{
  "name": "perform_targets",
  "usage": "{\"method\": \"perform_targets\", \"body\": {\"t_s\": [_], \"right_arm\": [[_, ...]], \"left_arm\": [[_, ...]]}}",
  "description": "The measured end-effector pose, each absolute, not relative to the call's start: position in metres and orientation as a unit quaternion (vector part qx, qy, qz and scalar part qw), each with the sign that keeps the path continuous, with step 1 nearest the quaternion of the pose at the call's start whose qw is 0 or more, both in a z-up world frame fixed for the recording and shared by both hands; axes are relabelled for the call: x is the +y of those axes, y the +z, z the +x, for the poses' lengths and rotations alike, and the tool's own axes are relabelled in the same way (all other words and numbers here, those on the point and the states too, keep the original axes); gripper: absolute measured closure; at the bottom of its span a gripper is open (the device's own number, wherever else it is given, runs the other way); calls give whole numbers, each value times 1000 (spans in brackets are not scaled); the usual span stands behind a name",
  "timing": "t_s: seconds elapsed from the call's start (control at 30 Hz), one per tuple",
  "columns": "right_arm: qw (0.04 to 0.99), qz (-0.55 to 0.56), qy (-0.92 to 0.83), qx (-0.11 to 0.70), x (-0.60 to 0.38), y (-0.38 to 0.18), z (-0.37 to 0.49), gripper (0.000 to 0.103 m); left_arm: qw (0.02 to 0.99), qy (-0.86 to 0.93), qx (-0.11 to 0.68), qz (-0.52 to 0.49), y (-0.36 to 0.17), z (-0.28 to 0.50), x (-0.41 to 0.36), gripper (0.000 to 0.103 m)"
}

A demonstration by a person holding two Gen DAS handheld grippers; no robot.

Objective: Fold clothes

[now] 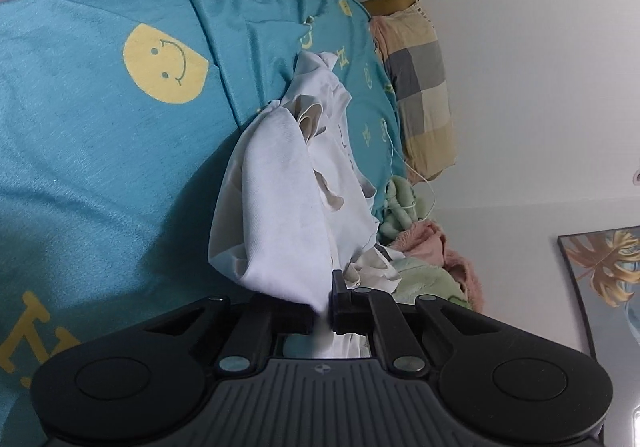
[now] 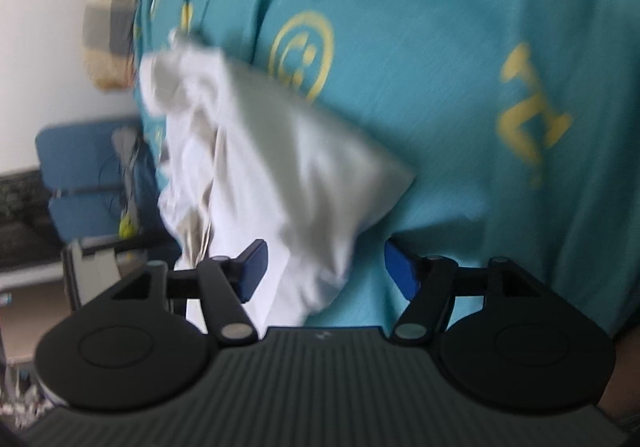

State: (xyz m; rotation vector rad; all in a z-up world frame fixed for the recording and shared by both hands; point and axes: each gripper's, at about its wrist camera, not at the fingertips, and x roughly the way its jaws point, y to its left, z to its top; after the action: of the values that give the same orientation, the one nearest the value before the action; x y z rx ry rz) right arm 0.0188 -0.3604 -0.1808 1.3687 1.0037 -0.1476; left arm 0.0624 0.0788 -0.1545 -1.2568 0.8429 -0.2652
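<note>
White garment (image 1: 276, 207) fabric is pinched in the left gripper (image 1: 322, 313), whose black jaws are closed tight on a fold of it at the very front of the left wrist view; from that grip the cloth runs away in a rumpled, bunched strip across the teal bedspread (image 1: 100, 167). Seen from the right wrist, the right gripper (image 2: 324, 267) stands with its blue-padded jaws apart, and a hanging corner of the same white garment (image 2: 280, 175) lies between them with neither pad pressing on it; this view is blurred. Beneath the garment the bedspread (image 2: 440, 127) carries yellow prints, among them a smiley face (image 1: 166, 65) beside the cloth. Farther off, at the bedspread's edge, lie a pale green fleece item (image 1: 424, 283) and a pink fuzzy one (image 1: 452, 251), then a checked pillow (image 1: 424, 87) against the white wall (image 1: 540, 47). A leaf-pattern picture (image 1: 604, 275) hangs on that wall.
</note>
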Motion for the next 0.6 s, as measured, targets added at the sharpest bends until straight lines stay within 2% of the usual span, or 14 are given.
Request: {"method": "perform_targets", "body": {"t_s": [0.03, 0.07, 0.1, 0.13, 0.3, 0.6], "right_arm": [[665, 603, -66, 436, -362, -179, 18, 54], [671, 600, -62, 432, -361, -178, 19, 61], [674, 595, -60, 433, -360, -177, 21, 78], [679, 591, -57, 432, -360, -176, 23, 89], [732, 555, -39, 393, -358, -148, 30, 93], [790, 529, 0, 311, -366, -77, -21, 94]], "left_arm": [[719, -119, 382, -569, -155, 63, 78, 95], [718, -118, 383, -569, -156, 64, 77, 95], [718, -118, 383, -568, -156, 65, 77, 95], [719, -119, 383, -568, -156, 65, 76, 95], [731, -117, 385, -551, -138, 64, 80, 97], [766, -149, 328, -532, -54, 13, 76, 100]]}}
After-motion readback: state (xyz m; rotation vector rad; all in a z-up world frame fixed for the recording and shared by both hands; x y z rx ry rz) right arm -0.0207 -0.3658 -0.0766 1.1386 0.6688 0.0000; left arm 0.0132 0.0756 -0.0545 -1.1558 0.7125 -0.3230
